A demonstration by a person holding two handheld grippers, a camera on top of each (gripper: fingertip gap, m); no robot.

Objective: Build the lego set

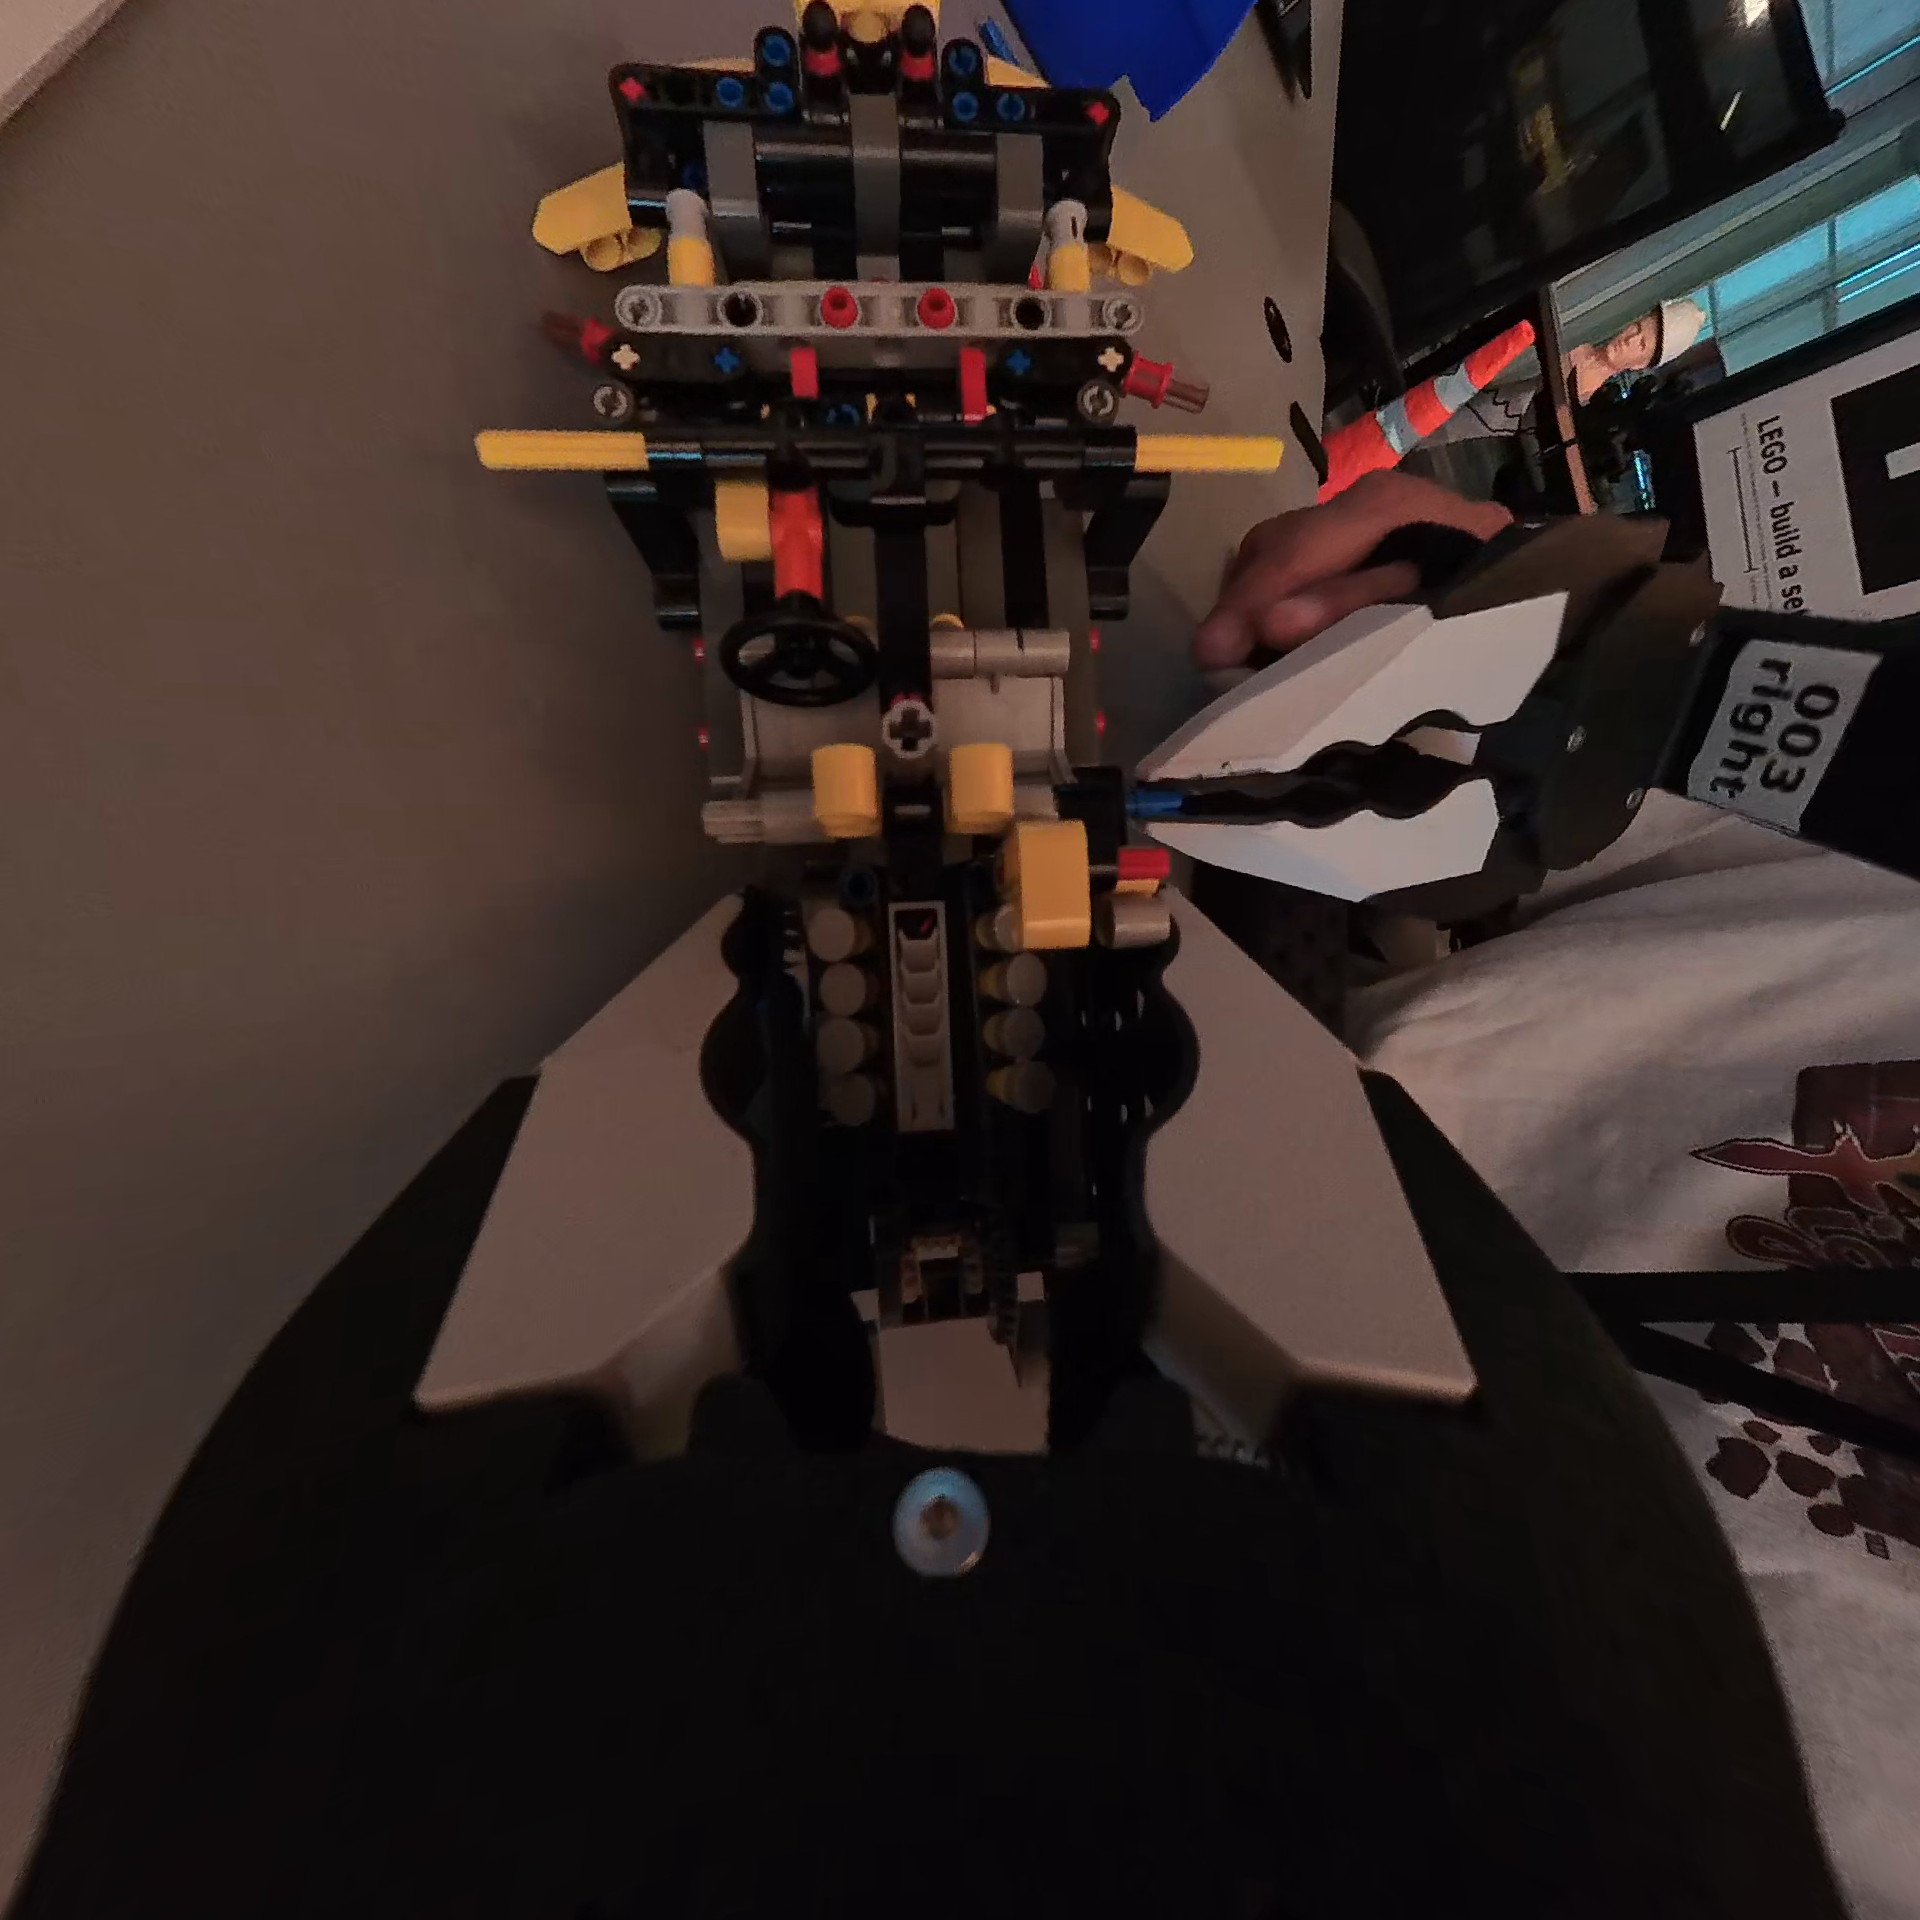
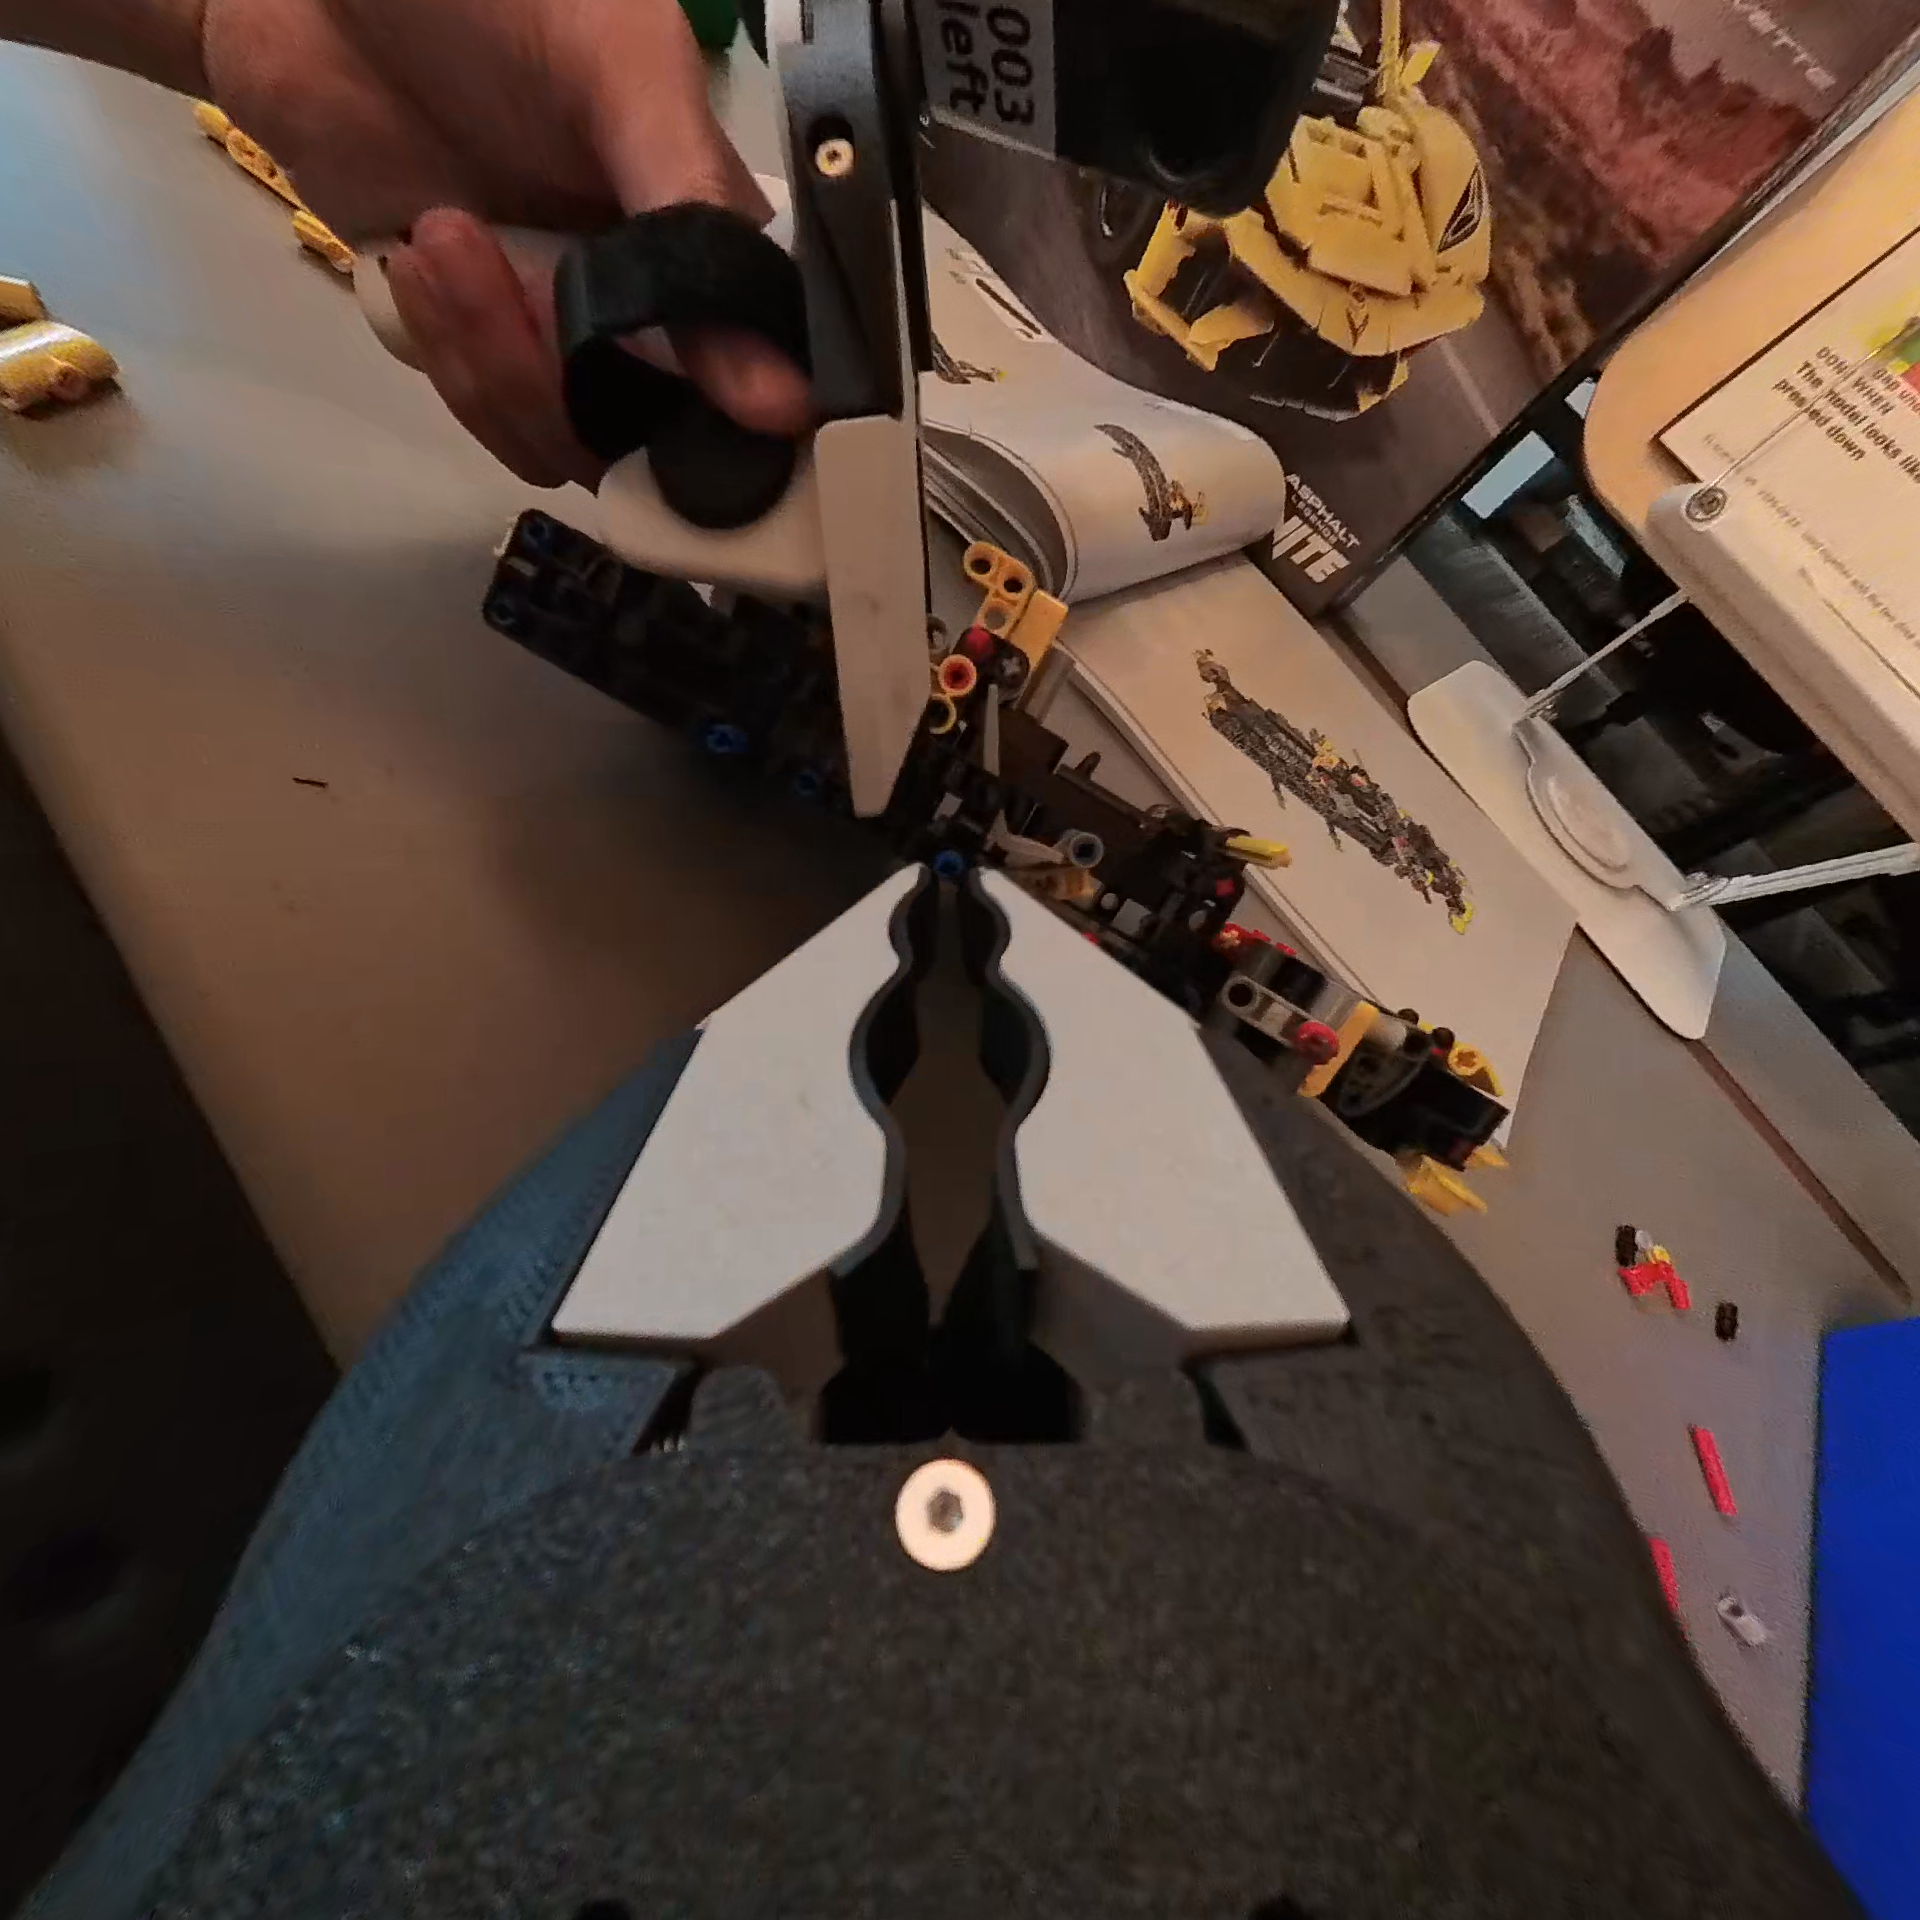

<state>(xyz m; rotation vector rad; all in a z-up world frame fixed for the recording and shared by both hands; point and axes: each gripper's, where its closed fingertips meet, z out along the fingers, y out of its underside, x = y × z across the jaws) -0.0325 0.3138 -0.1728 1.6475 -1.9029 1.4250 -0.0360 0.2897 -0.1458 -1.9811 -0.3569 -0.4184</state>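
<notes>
Both grippers pinching at the model on the table

Left gripper (image 1: 935, 1039) is clamping the model (image 1: 883, 499); right gripper (image 2: 948, 873) is pinching a blue pin (image 2: 948, 861) against its side. Booklet (image 2: 1351, 831), box (image 2: 1403, 260) and loose parts (image 2: 1652, 1273) are crowding the right; bare table (image 2: 312, 727) lying left.

Printed writing shows on a white label (image 1: 1782, 743) on the right gripper (image 1: 1143, 802) at 3 o'clock, a white sign card (image 1: 1787, 499) beside it, a label (image 2: 997, 73) on the left gripper (image 2: 881, 790) at 12 o'clock, the Lego box (image 2: 1320, 540) at 1 o'clock, and a clipped sheet (image 2: 1829, 405) at 2 o'clock.
</notes>
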